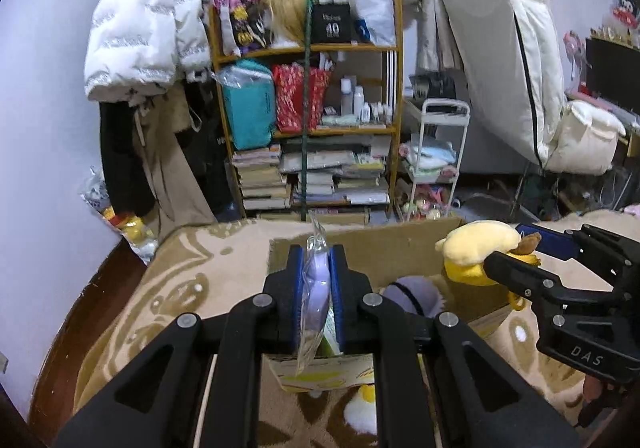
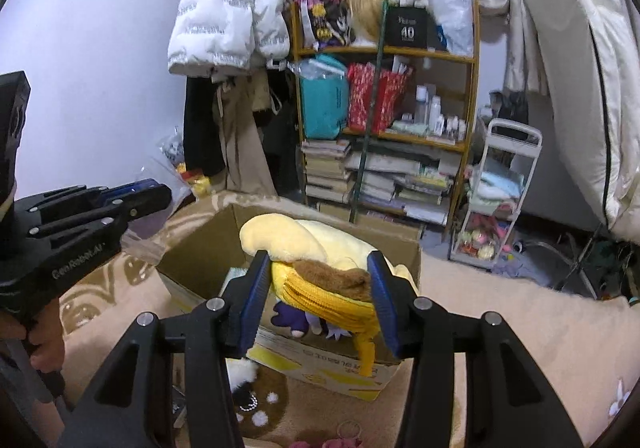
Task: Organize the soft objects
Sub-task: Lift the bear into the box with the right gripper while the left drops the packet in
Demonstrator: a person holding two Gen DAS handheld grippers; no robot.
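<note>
My left gripper point(image 1: 316, 288) is shut on a lilac soft item in a clear plastic bag point(image 1: 316, 296), held over the near left part of an open cardboard box point(image 1: 380, 244). My right gripper point(image 2: 320, 284) is shut on a yellow plush toy point(image 2: 304, 244) with a brown patch and a yellow zipper, held above the same box point(image 2: 200, 248). In the left wrist view the right gripper point(image 1: 520, 252) and its plush point(image 1: 480, 244) are at the right. A purple plush point(image 1: 412, 292) lies inside the box, also seen in the right wrist view point(image 2: 292, 316).
The box sits on a beige patterned blanket point(image 1: 180, 288). A white and black plush point(image 2: 244, 372) lies in front of the box. Behind stand a crowded wooden shelf point(image 1: 312, 128), a white trolley point(image 1: 440, 160), hanging coats point(image 1: 140, 48) and a leaning mattress point(image 1: 512, 48).
</note>
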